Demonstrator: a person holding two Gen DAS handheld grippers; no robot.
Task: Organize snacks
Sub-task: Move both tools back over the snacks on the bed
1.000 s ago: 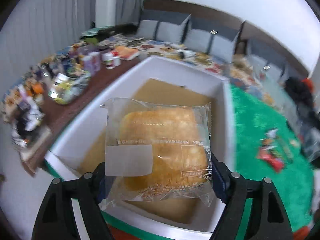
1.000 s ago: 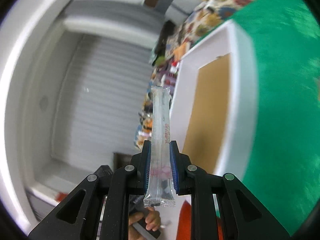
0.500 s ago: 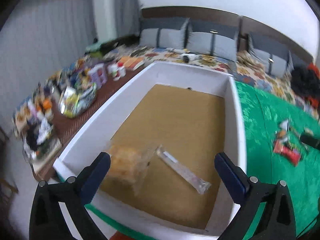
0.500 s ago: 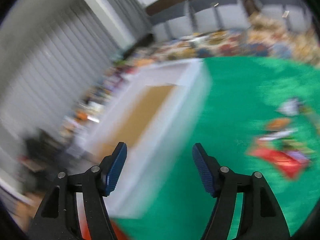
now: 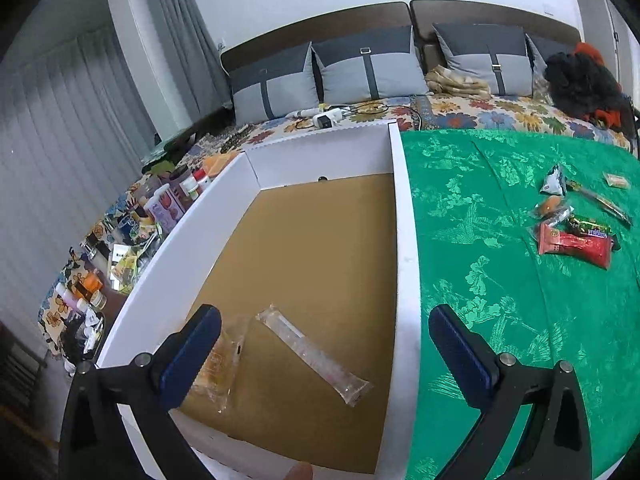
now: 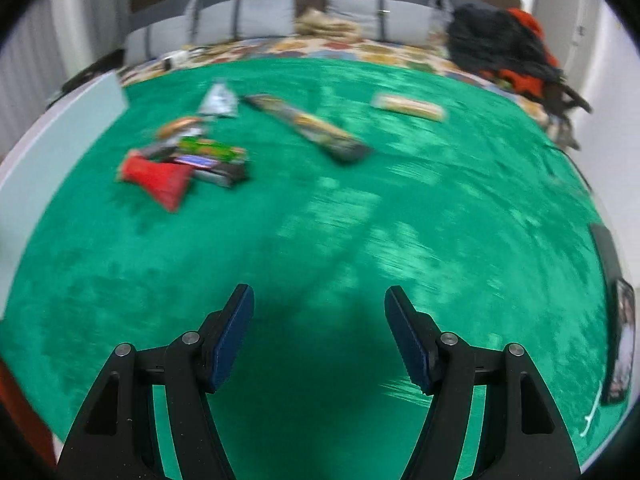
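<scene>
A white box [image 5: 406, 216] with a brown floor stands at the left of the green cloth [image 5: 480, 240]. Inside it, near the front, lie a clear-wrapped bread [image 5: 220, 364] and a long clear stick packet [image 5: 312, 354]. My left gripper [image 5: 324, 336] hangs wide open above them with nothing between its fingers. My right gripper [image 6: 318, 320] is open and empty over bare green cloth [image 6: 320, 232]. Beyond it lies a blurred pile of snacks: a red packet [image 6: 158, 176], a green bar [image 6: 210, 150], a long dark stick [image 6: 308, 128] and a pale bar [image 6: 408, 106].
The same snack pile [image 5: 572, 224] shows at the right in the left wrist view. A cluttered brown shelf of bottles and jars [image 5: 132, 236] runs left of the box. A bed with grey pillows [image 5: 368, 64] lies behind. A dark flat device [image 6: 616, 308] rests at the cloth's right edge.
The left gripper let go of the bread, which now lies in the box. The right gripper dropped the stick packet there too, then swung right and down over the green cloth.
</scene>
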